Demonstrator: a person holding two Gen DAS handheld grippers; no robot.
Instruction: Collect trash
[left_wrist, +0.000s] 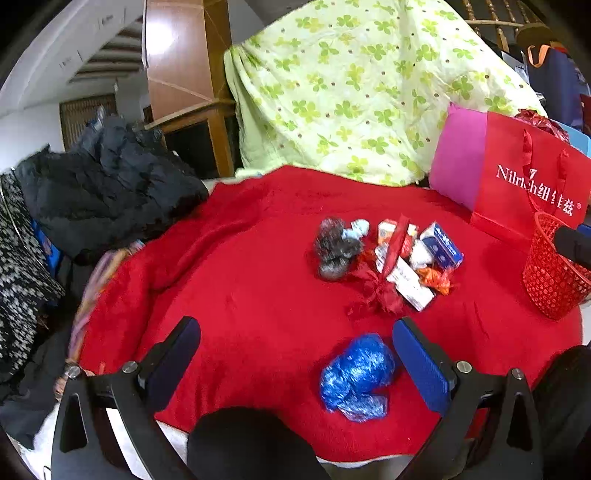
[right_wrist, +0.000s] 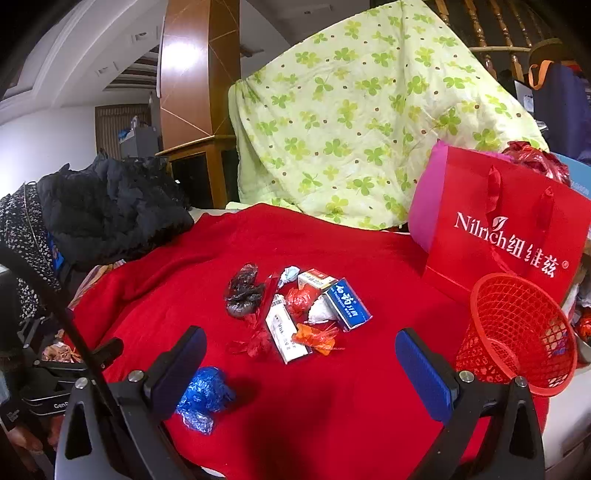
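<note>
Just ahead of the left gripper (left_wrist: 295, 354), between its two wide-apart blue pads and nearer the right one, lies a crumpled blue wrapper (left_wrist: 356, 376) on the red blanket (left_wrist: 236, 295); not touched by either pad, nothing held. Roughly ball-shaped, so no clear long axis; a flatter tail spreads toward the gripper.

Further ahead and slightly to the right, well apart from the blue wrapper, sits the trash pile (left_wrist: 391, 258): a dark crumpled bag (left_wrist: 332, 247) on its left side, a blue box (left_wrist: 441, 245) on its right, a white box (left_wrist: 412, 284) with its long axis running from the pile toward the gripper and a bit rightward, and an orange wrapper (left_wrist: 436, 278) beside it.

Far right of the left gripper stands a red basket (left_wrist: 554, 273), tilted.

Seen from the right gripper (right_wrist: 301, 365), also spread open and empty: pile straight ahead, basket just right of the right finger with its mouth turned toward the gripper, blue wrapper beside the left finger. Behind the basket, a red paper bag (right_wrist: 498, 236).
</note>
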